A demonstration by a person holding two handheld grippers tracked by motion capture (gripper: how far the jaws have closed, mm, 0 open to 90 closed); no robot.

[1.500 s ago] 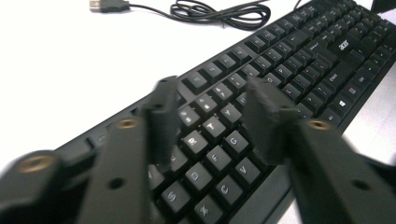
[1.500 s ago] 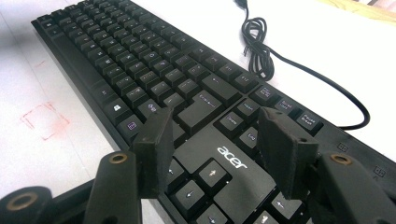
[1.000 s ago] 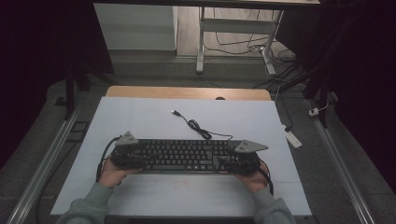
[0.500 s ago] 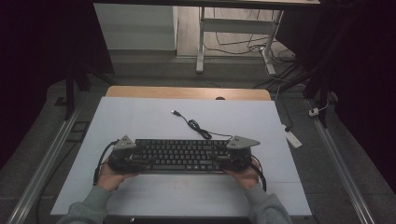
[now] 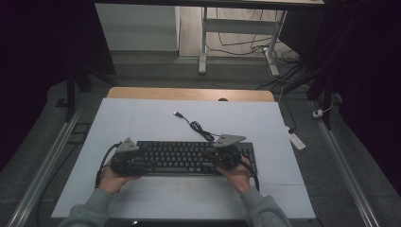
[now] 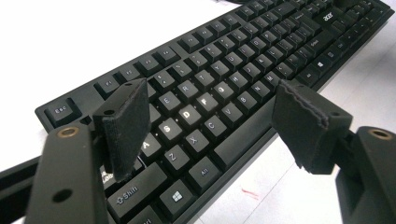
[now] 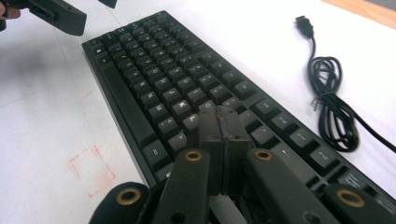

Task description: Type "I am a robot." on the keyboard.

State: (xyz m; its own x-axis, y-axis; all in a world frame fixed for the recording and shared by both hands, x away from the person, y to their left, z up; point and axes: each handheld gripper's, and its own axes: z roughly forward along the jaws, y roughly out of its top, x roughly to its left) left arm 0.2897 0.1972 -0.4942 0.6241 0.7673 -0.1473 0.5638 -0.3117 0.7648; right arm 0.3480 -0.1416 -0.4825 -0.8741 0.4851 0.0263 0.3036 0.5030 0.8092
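Black right gripper (image 7: 219,114): jaws having just been closing, now pressing together with nothing between them, tips hovering over the keyboard's (image 7: 187,93) right-hand keys.
Left gripper (image 6: 210,126): jaws standing apart, the keyboard's left end lying under and ahead of them.
Risk: closed tips may be pressing two keys at once if lowered off-centre.
Cable (image 7: 331,107): coiling on the white surface (image 7: 46,140) beyond the right gripper.
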